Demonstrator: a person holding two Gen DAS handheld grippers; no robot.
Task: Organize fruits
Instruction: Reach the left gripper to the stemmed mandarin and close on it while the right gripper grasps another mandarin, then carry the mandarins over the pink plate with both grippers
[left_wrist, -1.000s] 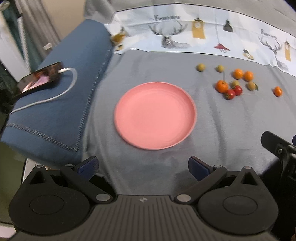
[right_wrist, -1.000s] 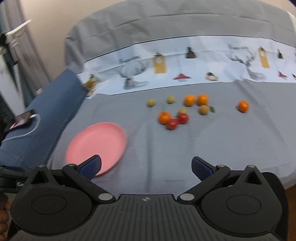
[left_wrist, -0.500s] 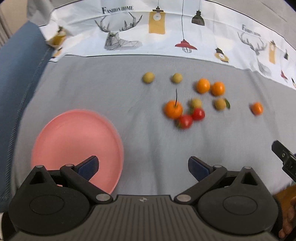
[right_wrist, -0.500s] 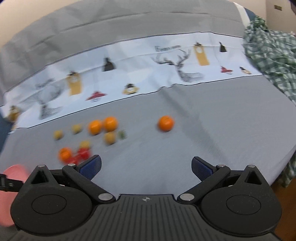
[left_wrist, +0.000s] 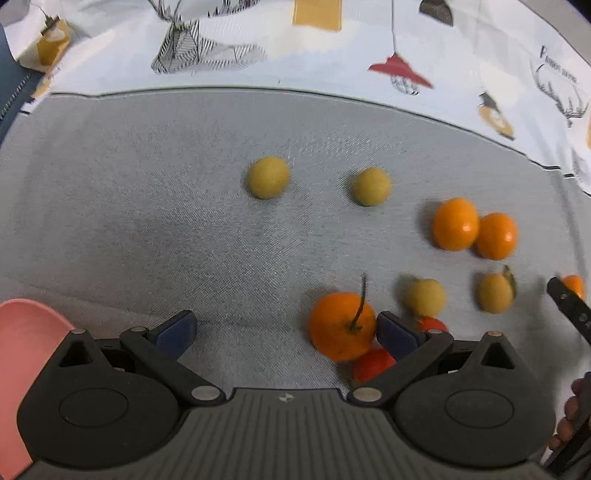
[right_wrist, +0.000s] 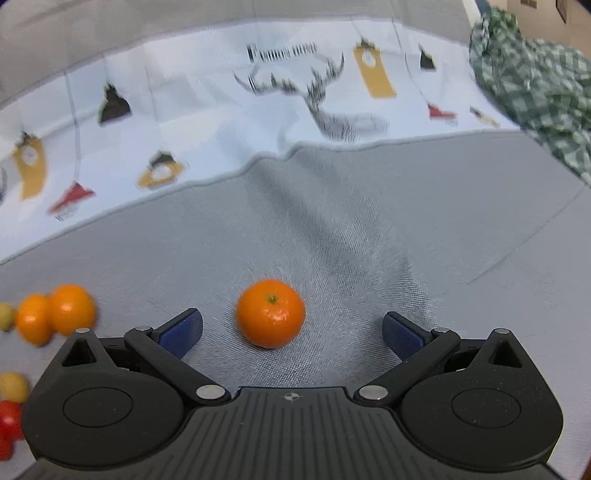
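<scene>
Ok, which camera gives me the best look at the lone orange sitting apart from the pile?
The right wrist view: the lone orange sits whole and unobstructed between the open fingers of the right gripper. The left wrist view shows only a sliver of it at the right edge, behind a dark gripper finger.

The left gripper (left_wrist: 284, 328) is held low over the grey cloth (left_wrist: 147, 221), its two blue-padded fingers (left_wrist: 176, 332) spread wide apart and gripping nothing; the right-side pad sits just beside a stemmed orange (left_wrist: 341, 326) on that cloth. The right gripper (right_wrist: 291, 330) is likewise low over the cloth, jaws wide, with a lone orange (right_wrist: 270, 313) between its fingers (right_wrist: 400, 334) and touching neither. In the left wrist view, the right gripper's dark fingertip shows at the far right edge, with the person's right hand (left_wrist: 570, 413) below it.
</scene>
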